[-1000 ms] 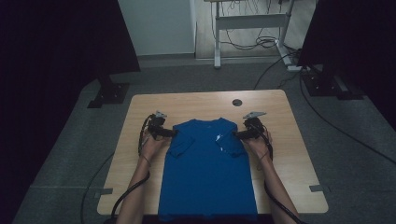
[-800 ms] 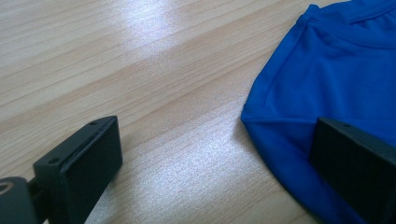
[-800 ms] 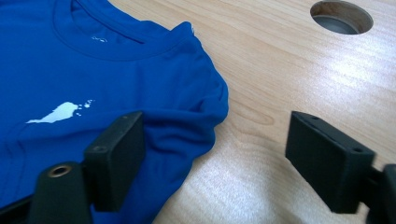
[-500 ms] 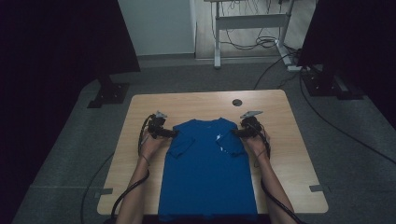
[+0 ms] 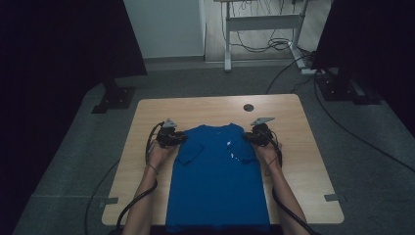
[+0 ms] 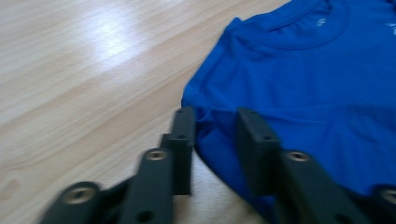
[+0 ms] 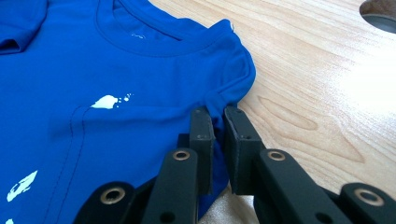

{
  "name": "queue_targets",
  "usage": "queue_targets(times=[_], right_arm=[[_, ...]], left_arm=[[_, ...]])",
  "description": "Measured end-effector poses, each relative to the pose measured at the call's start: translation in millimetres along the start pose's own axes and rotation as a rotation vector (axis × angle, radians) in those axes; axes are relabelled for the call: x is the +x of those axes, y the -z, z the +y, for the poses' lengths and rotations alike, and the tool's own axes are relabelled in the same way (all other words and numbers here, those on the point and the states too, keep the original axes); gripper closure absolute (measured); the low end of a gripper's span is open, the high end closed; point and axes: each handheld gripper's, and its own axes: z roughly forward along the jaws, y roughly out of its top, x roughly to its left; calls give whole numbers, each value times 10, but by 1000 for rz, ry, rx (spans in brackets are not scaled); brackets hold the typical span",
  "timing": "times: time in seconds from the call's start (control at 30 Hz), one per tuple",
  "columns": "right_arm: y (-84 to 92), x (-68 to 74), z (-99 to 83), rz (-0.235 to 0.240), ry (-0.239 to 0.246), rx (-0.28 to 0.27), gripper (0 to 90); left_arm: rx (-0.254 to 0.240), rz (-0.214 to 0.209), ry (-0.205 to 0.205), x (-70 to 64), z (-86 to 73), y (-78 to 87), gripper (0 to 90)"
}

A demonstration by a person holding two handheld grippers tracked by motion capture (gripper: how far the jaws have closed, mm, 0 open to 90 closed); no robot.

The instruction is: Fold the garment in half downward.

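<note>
A blue T-shirt (image 5: 218, 181) with white print lies flat on the wooden table (image 5: 205, 110), its sleeves folded inward and its collar pointing away from me. My left gripper (image 5: 182, 138) is at the shirt's left shoulder. In the left gripper view its jaws (image 6: 212, 116) have just been closing and still stand apart, with the shoulder edge of the shirt (image 6: 317, 84) between them. My right gripper (image 5: 246, 138) is at the right shoulder. Its jaws (image 7: 218, 114) have just closed and pinch the folded shoulder edge of the shirt (image 7: 93, 60).
A round cable hole (image 5: 248, 106) sits in the table beyond the collar, also seen as the hole (image 7: 380, 14) in the right gripper view. Bare wood flanks the shirt on both sides. Dark stands and a desk frame with cables stand on the floor behind.
</note>
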Motion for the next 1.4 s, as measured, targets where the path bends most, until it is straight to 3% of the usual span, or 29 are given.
queue_targets(times=[0.1, 0.23, 0.33, 0.53, 0.73, 0.77, 0.8, 0.9, 0.93, 1.1, 1.4], right_arm=[[6, 12, -6, -1, -10, -1, 828], [16, 50, -10, -22, -1, 1, 831], [22, 125, 10, -71, 47, 18, 833], [50, 272, 40, -144, 113, 13, 834], [128, 385, 70, -200, 151, 15, 834], [165, 429, 81, -232, 164, 18, 834], [184, 452, 85, -245, 171, 18, 834], [227, 516, 92, -279, 204, 31, 834], [235, 535, 90, -289, 210, 33, 834], [313, 640, 69, -329, 256, 42, 835], [478, 819, 63, -347, 304, 17, 836]], left_arm=[[0, -15, 25, -9, -2, -1, 826], [-2, -2, 33, -33, -3, 0, 847], [5, 28, 27, -75, 13, -1, 852], [29, 130, -83, -246, 71, 35, 857], [7, 207, -149, -380, 99, 109, 857], [7, 239, -180, -437, 110, 138, 857], [7, 239, -180, -437, 110, 138, 857], [14, 281, -231, -534, 120, 167, 858], [25, 308, -268, -596, 121, 183, 858], [30, 347, -319, -721, 122, 256, 858], [11, 376, -377, -918, 77, 482, 859]])
